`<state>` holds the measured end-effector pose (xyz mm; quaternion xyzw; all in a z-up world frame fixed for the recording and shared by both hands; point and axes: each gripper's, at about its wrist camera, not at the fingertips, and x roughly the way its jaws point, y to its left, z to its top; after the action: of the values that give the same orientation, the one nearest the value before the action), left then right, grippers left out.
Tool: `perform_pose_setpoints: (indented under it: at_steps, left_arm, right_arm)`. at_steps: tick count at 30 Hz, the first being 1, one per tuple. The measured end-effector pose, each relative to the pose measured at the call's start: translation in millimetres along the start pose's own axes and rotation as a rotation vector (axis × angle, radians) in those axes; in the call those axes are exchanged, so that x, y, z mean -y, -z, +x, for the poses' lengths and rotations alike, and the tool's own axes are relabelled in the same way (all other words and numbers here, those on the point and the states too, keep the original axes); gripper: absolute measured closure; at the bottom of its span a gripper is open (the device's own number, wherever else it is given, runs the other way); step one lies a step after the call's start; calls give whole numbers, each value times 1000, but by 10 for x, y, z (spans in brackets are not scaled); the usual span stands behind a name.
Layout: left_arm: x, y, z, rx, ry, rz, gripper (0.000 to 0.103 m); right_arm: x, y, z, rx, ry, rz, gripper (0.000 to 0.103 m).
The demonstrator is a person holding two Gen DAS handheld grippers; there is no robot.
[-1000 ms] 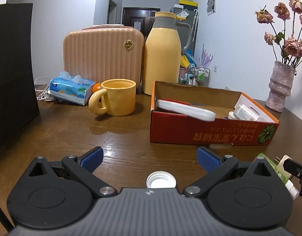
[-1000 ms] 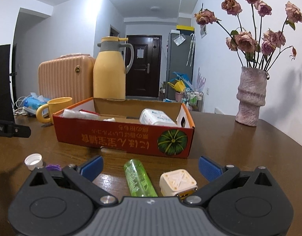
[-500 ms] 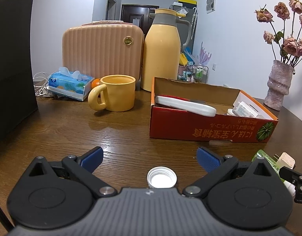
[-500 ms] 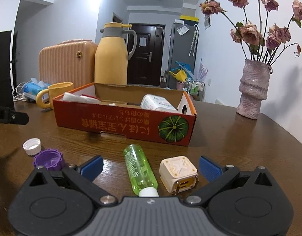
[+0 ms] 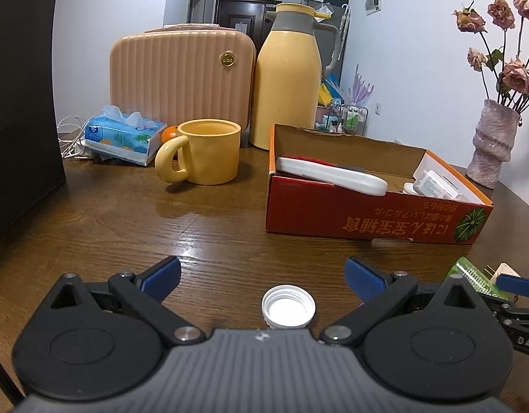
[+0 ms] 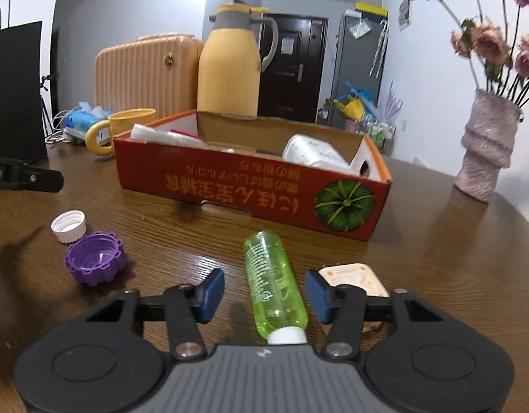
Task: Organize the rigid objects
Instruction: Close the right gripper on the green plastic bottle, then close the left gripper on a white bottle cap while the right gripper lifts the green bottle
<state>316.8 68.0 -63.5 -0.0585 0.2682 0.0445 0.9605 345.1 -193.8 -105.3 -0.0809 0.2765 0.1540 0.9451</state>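
Observation:
My left gripper (image 5: pixel 262 277) is open, low over the wooden table, with a white bottle cap (image 5: pixel 288 310) lying between its jaws close to the body. My right gripper (image 6: pixel 264 290) is half closed around a green bottle (image 6: pixel 273 285) that lies on the table; the pads (image 6: pixel 213 290) stand a little apart from it on both sides. A white charger plug (image 6: pixel 354 277) lies just right of the right finger. The white cap (image 6: pixel 70 225) and a purple cap (image 6: pixel 94 258) lie to the left. The red cardboard box (image 6: pixel 250 189) with several items stands beyond.
A yellow mug (image 5: pixel 209 151), tissue pack (image 5: pixel 121 134), yellow thermos (image 5: pixel 288 75) and peach case (image 5: pixel 182 79) stand at the back. A vase of dried roses (image 6: pixel 485 148) is at the right. A black bag (image 5: pixel 21 103) stands at the left.
The right gripper has tilted down, moved forward over the green bottle and narrowed its jaws around it. The left gripper has drawn back slightly; the white cap shows more fully.

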Motion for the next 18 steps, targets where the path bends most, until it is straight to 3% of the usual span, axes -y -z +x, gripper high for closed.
perform_pose_setpoints:
  at_steps: [4, 8, 18]
  left_arm:
    - [-2, -1, 18, -10, 0, 1, 0]
    - [-18, -5, 30, -17, 3, -3, 0]
    - [-26, 14, 129, -72, 14, 4, 0]
  right_arm:
    - [20, -34, 157, -44, 2, 11, 67]
    - [93, -47, 242, -66, -28, 59, 72]
    - [177, -27, 177, -23, -31, 120, 73]
